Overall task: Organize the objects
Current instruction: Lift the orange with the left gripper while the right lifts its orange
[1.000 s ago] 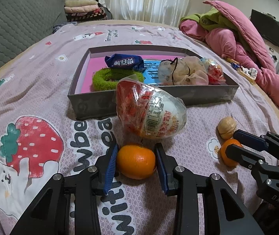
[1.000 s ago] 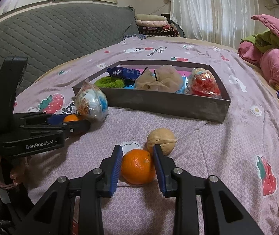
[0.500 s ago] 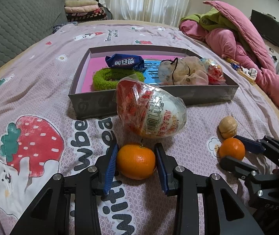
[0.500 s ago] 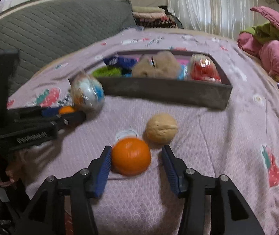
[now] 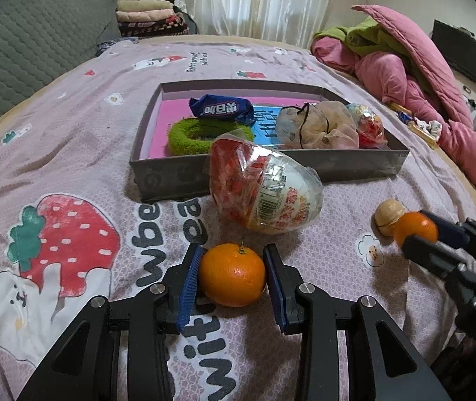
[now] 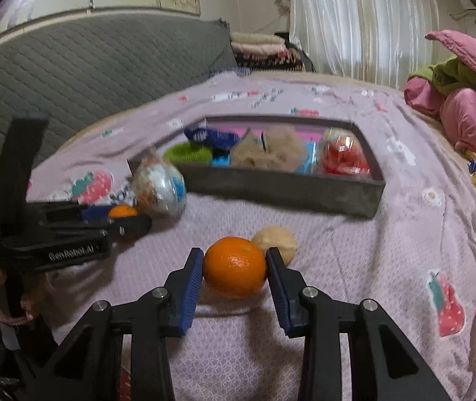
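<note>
- Left wrist view: your left gripper (image 5: 232, 275) sat low over the bedspread (image 5: 70, 140) with a tangerine (image 5: 232, 274) squarely between its blue pads, both pads touching the peel. You were holding it, but it was resting on the cloth, not yet lifted.
- The grey tray (image 5: 264, 167) lay straight ahead of that gripper, up the bed, with the big wrapped egg toy (image 5: 264, 188) lying on its side directly in the line between fruit and tray, its blunt end leaning against the tray's near wall.
- Right wrist view: your right gripper (image 6: 234, 269) had just been narrowing its jaws around a second orange (image 6: 235, 265); the pads pressed its sides, and the fruit looked to be clear of the cloth.
- A walnut (image 6: 276, 242) sat just behind that orange, touching it or nearly so, by the right pad.
- From the right gripper the tray lay ahead and slightly right, with an open path beyond the walnut.
- My read: your right hand had the cleaner route in; your left had to rise over the egg first.
</note>
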